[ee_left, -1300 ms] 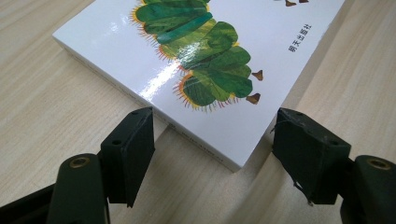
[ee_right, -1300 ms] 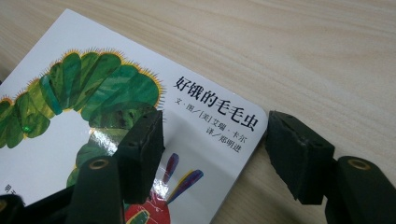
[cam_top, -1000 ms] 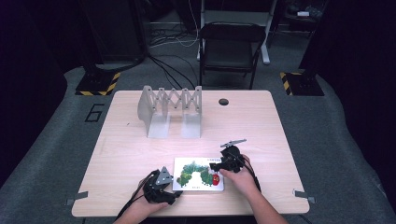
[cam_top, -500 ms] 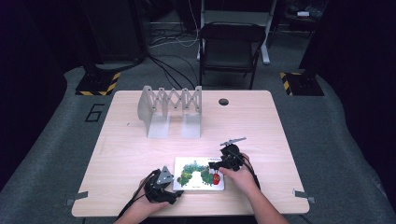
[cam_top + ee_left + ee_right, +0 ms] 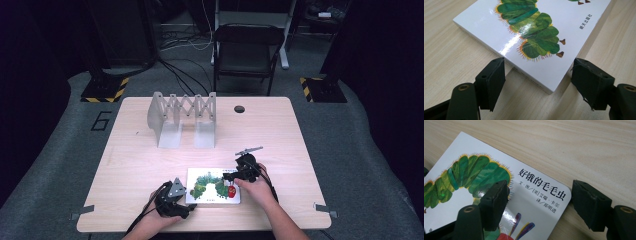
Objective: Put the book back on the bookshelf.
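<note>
Nothing moved; book [image 5: 214, 186] lies crosswise.

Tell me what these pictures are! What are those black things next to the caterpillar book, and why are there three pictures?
A person sits at a wooden table and holds a tool in each hand. Each tool is a gripper with two black jaws, like big tweezers. One picture comes from a camera high above the table. The other two come from small cameras riding on the grippers, so you look along the jaws. On the table lies a white picture book with a green caterpillar, and farther back stands a grey folding rack. The left gripper is open around one corner of the book. The right gripper is open over another corner. Nothing is held yet.
</note>
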Available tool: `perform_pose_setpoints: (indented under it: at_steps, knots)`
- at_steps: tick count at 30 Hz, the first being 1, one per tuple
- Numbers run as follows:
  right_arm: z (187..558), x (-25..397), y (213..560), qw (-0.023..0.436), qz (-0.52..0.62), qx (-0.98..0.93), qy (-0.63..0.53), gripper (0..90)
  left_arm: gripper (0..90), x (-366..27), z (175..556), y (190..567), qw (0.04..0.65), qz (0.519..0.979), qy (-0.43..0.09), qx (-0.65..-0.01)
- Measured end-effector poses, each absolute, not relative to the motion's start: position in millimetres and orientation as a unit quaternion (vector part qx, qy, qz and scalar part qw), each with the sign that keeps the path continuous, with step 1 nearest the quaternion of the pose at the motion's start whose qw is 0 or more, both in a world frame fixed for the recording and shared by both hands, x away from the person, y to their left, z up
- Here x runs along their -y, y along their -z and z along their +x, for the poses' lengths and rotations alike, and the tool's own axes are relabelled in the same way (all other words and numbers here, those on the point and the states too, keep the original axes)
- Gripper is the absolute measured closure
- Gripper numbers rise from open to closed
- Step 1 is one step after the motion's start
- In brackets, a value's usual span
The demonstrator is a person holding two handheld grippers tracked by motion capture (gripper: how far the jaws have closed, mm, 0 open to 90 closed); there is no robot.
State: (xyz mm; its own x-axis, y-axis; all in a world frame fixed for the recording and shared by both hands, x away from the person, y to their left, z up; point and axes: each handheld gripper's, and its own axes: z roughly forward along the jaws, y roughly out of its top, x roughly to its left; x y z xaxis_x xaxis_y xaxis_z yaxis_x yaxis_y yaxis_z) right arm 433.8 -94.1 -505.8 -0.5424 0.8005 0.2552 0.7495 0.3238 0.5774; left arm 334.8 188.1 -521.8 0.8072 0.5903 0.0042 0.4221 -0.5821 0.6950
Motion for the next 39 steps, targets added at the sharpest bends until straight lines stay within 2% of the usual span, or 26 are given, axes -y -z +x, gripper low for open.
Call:
perform_pose_setpoints:
  at_steps: [17,18,39]
  knots:
    - [434.6,98.4,503.7,0.007,0.507,-0.795,-0.334,33.4,26.6,-188.5,335.0,521.5,0.354,0.882,-0.117,-0.287]
    - [436.6,99.7,505.2,0.018,0.493,-0.801,-0.34,33.4,26.5,-188.4,334.9,521.5,0.354,0.882,-0.117,-0.287]
    - [435.6,100.0,501.9,0.013,0.502,-0.796,-0.339,35.4,24.8,-182.0,328.2,520.7,0.345,0.878,-0.124,-0.309]
